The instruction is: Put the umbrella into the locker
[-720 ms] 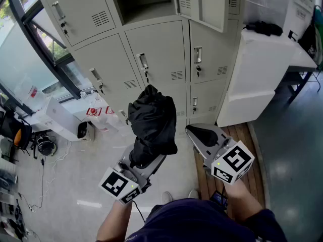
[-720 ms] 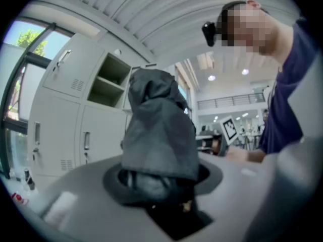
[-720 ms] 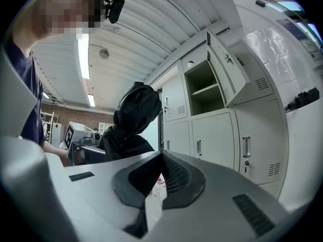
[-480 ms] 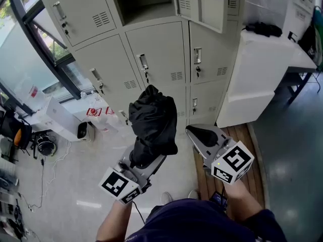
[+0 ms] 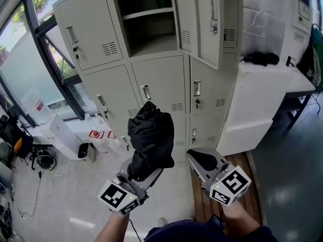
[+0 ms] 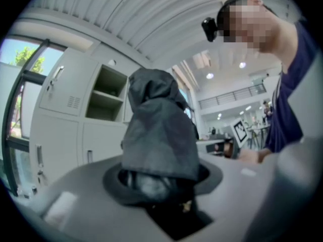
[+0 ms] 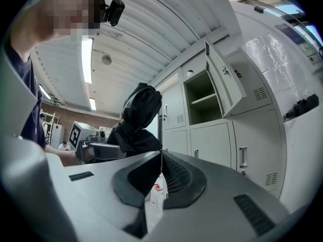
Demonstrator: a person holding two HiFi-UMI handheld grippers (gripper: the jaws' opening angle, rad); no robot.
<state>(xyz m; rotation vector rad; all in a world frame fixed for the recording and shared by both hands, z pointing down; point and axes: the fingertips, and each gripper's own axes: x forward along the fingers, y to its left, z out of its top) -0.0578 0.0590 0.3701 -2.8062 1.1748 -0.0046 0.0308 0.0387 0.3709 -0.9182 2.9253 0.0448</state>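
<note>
My left gripper (image 5: 143, 169) is clenched on the black umbrella (image 5: 151, 137), holding it by its lower end. The folded, crumpled fabric stands up out of the jaws and hides most of the pads in the left gripper view. The umbrella is in the air in front of me, outside the locker (image 5: 151, 34). In the head view it sits below the open compartment, in front of the closed doors of the lower row. The locker's door (image 5: 208, 24) hangs open on the right, and a shelf (image 5: 149, 13) runs across the inside near the top. My right gripper (image 5: 197, 160) is just beside the left one, apart from the umbrella. Its jaws are closed tip to tip and hold nothing. A white counter (image 5: 257, 95) stands to the right of the lockers.
</note>
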